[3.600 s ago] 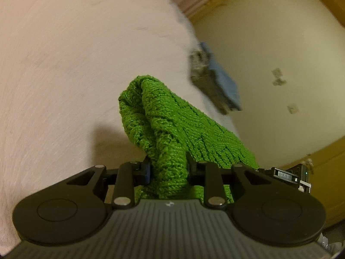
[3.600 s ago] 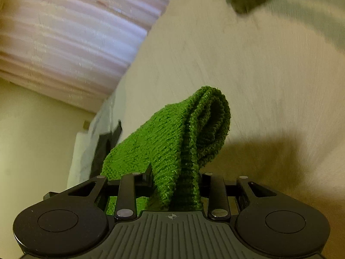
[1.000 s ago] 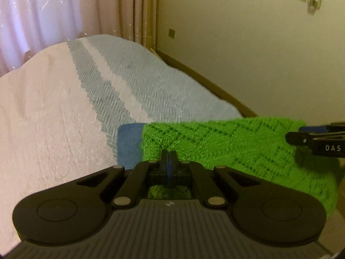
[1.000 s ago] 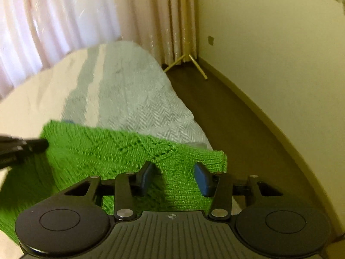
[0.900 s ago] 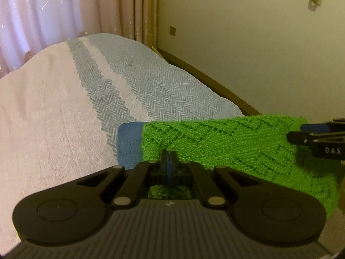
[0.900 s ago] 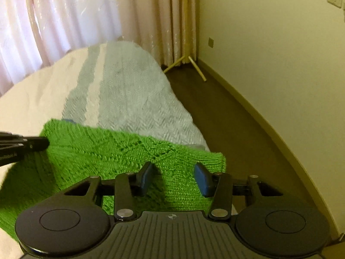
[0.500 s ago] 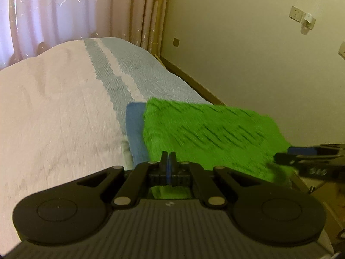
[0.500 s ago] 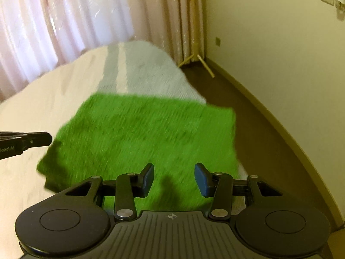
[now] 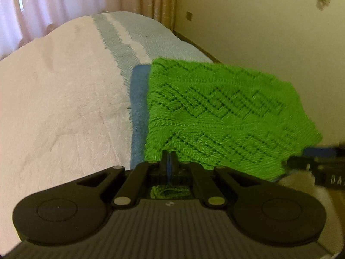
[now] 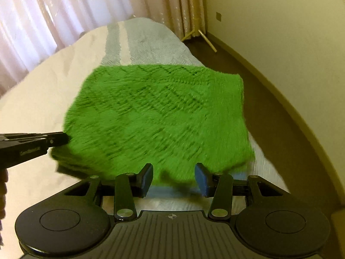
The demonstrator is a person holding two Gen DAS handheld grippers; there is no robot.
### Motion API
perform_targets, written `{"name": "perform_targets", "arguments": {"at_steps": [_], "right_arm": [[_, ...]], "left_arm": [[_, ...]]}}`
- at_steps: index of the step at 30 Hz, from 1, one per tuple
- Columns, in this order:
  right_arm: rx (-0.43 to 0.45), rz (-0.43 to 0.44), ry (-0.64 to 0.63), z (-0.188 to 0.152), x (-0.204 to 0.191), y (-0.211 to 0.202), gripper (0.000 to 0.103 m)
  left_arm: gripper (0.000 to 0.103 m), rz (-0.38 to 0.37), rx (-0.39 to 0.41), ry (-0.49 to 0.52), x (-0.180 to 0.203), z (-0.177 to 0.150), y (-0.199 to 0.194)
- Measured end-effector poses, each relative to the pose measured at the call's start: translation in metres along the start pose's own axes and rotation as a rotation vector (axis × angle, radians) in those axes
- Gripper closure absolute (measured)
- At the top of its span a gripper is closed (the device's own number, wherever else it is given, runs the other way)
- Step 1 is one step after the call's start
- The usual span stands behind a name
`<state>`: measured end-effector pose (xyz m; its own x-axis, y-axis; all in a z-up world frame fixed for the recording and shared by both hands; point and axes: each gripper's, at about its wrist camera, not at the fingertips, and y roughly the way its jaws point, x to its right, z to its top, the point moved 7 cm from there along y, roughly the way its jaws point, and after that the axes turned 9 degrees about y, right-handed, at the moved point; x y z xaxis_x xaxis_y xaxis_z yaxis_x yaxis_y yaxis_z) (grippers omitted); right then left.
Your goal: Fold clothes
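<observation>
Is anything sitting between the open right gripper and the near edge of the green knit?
Nothing visible. The right gripper is open, with only bedding between it and the green knit. The left gripper is shut at the knit's near edge.

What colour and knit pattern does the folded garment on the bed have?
Bright green, with an openwork diamond or zigzag knit. The green knit garment shows it best in the left wrist view.

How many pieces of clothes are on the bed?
2: a green knit on top, and a blue cloth folded under it, peeking out at its edge. More may be hidden underneath.
</observation>
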<state>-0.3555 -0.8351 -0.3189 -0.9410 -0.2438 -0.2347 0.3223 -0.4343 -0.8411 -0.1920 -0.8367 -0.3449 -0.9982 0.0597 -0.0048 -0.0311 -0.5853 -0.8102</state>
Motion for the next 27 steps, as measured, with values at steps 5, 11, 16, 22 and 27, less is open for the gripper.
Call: {"name": "perform_targets", "arguments": {"at_steps": [5, 11, 16, 22, 27], "right_arm": [[-0.008, -0.003, 0.048, -0.015, -0.008, -0.039, 0.017], [0.006, -0.007, 0.067, -0.026, -0.022, -0.082, 0.014], [0.041, -0.028, 0.06, -0.032, -0.032, -0.119, 0.005], [0.079, -0.026, 0.057, -0.041, -0.04, -0.156, 0.005], [0.095, -0.027, 0.048, -0.051, -0.048, -0.179, 0.004]], "left_arm": [[0.1, 0.07, -0.044, 0.016, 0.013, 0.001, -0.054], [0.082, 0.116, -0.051, 0.031, 0.029, -0.007, -0.122], [0.079, 0.138, -0.048, 0.018, 0.035, -0.015, -0.169], [0.073, 0.171, -0.028, 0.01, 0.032, -0.023, -0.21], [0.067, 0.178, -0.004, 0.005, 0.033, -0.03, -0.237]]}}
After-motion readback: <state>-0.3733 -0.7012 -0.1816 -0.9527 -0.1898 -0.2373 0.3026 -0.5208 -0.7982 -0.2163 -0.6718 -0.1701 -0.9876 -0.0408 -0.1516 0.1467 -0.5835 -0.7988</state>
